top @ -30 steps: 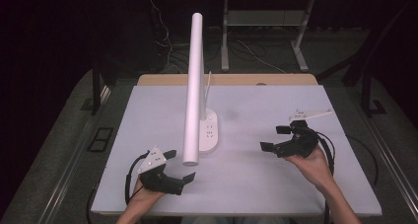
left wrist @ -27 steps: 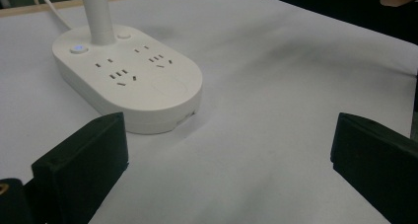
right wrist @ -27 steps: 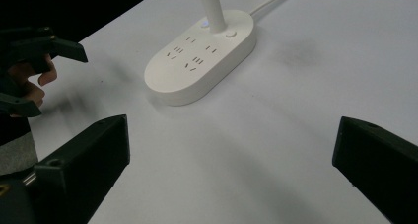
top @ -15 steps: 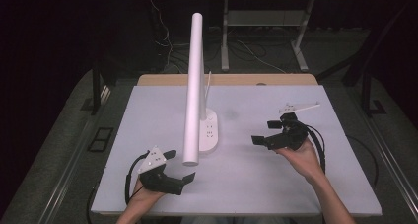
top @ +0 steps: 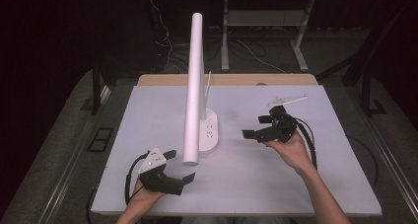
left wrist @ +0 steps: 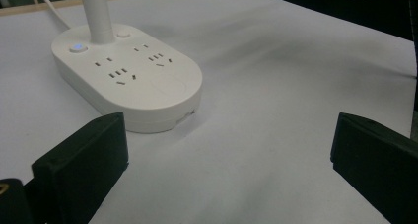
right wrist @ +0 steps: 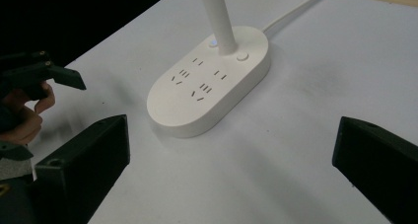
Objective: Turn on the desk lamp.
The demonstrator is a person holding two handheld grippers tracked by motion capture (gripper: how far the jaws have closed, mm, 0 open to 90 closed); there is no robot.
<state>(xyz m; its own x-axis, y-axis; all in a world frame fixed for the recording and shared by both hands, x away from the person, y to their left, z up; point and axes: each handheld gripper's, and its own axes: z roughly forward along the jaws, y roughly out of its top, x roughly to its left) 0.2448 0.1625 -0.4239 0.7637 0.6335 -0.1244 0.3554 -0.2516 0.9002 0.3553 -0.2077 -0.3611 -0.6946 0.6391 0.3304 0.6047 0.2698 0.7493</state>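
A white desk lamp stands mid-table: a tall tube point(top: 193, 86) rises from an oval base point(top: 208, 132) that carries several sockets. The base point(left wrist: 148, 86) has a blue-lit button point(left wrist: 76, 47) beside the stem. My left gripper point(top: 180, 166) rests at the front left of the table, open, with nothing between its jaws, and it faces the base from a short way off point(left wrist: 224, 145). My right gripper point(top: 256, 126) hovers to the right of the base point(right wrist: 207, 91), open and empty point(right wrist: 231, 145), with the base ahead of its jaws.
The white table top point(top: 148, 115) ends in a wooden strip at the back. A white cable point(right wrist: 296, 12) runs from the base toward the far edge. Dark floor, cables and table legs lie beyond. The left gripper point(right wrist: 64, 78) shows past the base.
My right gripper has moved left and slightly back, closer to the lamp base. The left gripper and the lamp have stayed put.
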